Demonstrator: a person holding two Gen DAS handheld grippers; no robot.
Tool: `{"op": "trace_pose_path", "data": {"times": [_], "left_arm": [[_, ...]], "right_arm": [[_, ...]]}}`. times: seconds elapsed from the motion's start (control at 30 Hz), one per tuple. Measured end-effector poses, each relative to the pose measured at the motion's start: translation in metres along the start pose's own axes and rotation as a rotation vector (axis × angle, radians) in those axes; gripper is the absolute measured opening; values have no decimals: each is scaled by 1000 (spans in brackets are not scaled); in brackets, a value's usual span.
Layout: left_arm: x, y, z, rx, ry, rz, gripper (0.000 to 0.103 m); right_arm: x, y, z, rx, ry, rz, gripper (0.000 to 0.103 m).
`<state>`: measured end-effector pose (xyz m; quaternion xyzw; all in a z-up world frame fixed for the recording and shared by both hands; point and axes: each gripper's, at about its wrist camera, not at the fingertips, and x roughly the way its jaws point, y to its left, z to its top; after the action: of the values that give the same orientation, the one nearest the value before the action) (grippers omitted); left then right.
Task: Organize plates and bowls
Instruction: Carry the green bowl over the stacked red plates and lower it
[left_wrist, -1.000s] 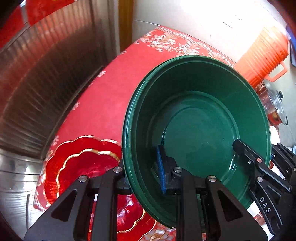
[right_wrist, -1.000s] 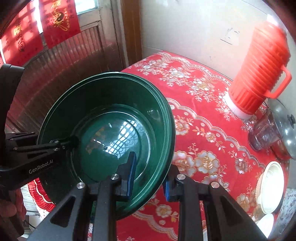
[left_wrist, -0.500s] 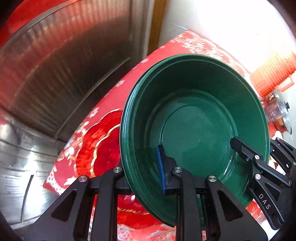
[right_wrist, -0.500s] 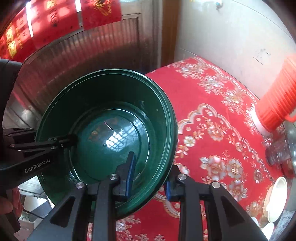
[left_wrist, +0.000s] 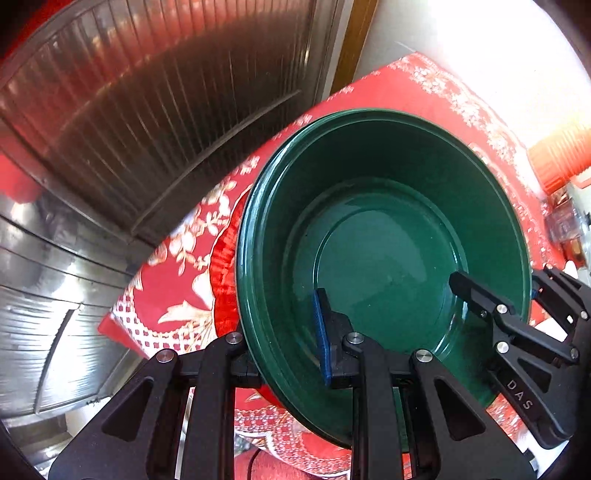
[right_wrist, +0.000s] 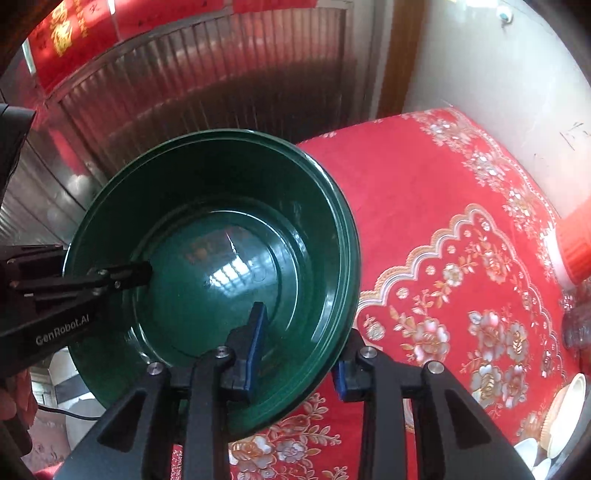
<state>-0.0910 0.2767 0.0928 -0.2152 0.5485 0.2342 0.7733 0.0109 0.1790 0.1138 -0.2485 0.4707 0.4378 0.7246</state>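
A large dark green bowl (left_wrist: 384, 236) is held in the air over the red flowered tablecloth (right_wrist: 461, 229), tilted toward me. It seems to be a nested stack, as doubled rims show. My left gripper (left_wrist: 284, 343) is shut on the bowl's left rim, one finger inside and one outside. My right gripper (right_wrist: 299, 350) is shut on the opposite rim and also shows in the left wrist view (left_wrist: 495, 306). The bowl fills the right wrist view too (right_wrist: 218, 266). A red scalloped plate (left_wrist: 223, 266) lies on the cloth, mostly hidden under the bowl.
An orange thermos (right_wrist: 576, 236) stands at the right of the table next to a glass (left_wrist: 563, 225). White dishes (right_wrist: 565, 413) sit near the front right. A ribbed metal door (left_wrist: 129, 122) is behind the table's left edge.
Both grippers have carried the bowl to the left, toward the table's corner by the metal door. The bowl now covers most of the red plate. The grips have not changed.
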Motion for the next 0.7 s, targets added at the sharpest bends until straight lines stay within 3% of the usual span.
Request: {"op": "trace_pose_path", "data": {"times": [0.23, 0.57, 0.7], "left_arm": [[17, 0, -4, -8, 31, 22, 20], [25, 1, -8, -3, 15, 16, 20], [23, 6, -9, -10, -8, -8, 27]], "right_arm": [[19, 8, -5, -15, 45, -11, 32], [28, 13, -1, 7, 73, 0, 33], [26, 6, 0, 17, 63, 6, 36]]}}
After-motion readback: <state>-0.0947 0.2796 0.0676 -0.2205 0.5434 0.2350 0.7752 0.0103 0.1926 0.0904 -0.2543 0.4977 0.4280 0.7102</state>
